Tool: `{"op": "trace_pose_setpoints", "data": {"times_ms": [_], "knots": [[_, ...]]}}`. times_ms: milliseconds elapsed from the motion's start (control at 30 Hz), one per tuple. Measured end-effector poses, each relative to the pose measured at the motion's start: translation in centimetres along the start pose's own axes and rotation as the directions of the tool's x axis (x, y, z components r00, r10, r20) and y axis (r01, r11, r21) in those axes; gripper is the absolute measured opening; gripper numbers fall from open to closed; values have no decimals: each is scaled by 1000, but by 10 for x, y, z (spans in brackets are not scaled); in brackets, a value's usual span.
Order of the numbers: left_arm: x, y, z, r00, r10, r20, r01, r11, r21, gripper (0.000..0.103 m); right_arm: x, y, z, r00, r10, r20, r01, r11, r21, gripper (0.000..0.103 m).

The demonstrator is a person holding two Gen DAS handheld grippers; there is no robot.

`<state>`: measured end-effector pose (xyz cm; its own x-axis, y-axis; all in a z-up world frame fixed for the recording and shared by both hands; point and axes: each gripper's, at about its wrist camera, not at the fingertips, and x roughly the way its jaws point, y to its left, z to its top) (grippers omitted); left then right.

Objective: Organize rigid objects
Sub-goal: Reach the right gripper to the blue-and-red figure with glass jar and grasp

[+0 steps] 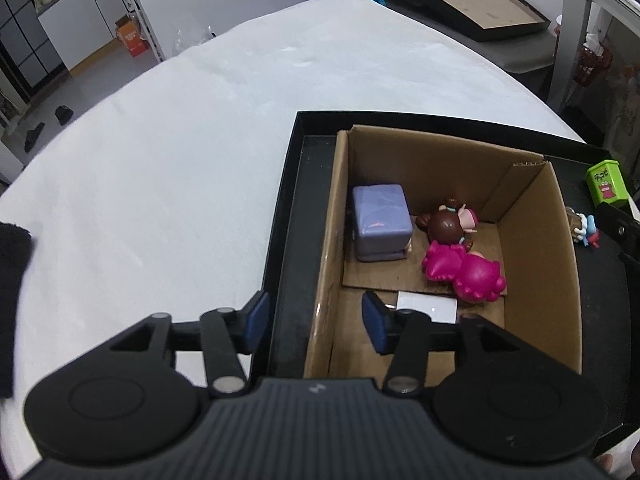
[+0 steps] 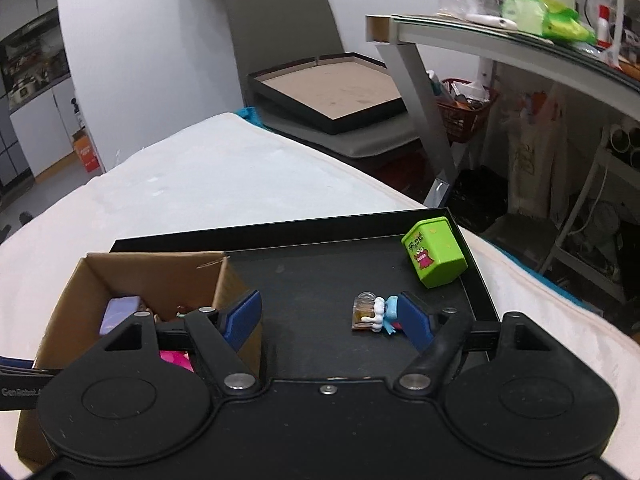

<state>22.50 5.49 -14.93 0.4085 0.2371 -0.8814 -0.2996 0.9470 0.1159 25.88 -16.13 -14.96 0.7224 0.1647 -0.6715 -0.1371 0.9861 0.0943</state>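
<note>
You are holding the left hand-held gripper [image 1: 316, 322] spread empty over the cardboard box [image 1: 560, 264], and the right hand-held gripper [image 2: 330, 320] spread beside the small blue figure [image 2: 376, 314].

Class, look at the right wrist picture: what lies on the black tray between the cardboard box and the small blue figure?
Nothing: in the right wrist view the black tray is bare between the cardboard box and the small blue figure.

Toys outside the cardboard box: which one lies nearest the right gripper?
The small blue figure, beside the right gripper's finger. The green box stands farther, in the tray's corner.
</note>
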Motion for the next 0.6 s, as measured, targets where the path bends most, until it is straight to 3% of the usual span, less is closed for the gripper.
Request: {"op": "trace_pose_setpoints", "data": {"times_ms": [200, 367, 533, 600], "knots": [[0, -11, 11, 999, 42, 6, -42, 999, 11, 58, 15, -15, -1, 1000, -5, -8, 6, 999, 35, 73], [8, -20, 22, 998, 70, -6, -70, 997, 20, 59, 41, -33, -1, 997, -24, -67, 30, 996, 86, 73], [15, -27, 29, 995, 101, -15, -100, 994, 41, 60, 64, -52, 0, 990, 32, -139, -8, 986, 168, 74], [18, -29, 32, 994, 111, -21, -110, 993, 48, 61, 72, -54, -2, 987, 15, -158, 13, 985, 170, 75]]}}
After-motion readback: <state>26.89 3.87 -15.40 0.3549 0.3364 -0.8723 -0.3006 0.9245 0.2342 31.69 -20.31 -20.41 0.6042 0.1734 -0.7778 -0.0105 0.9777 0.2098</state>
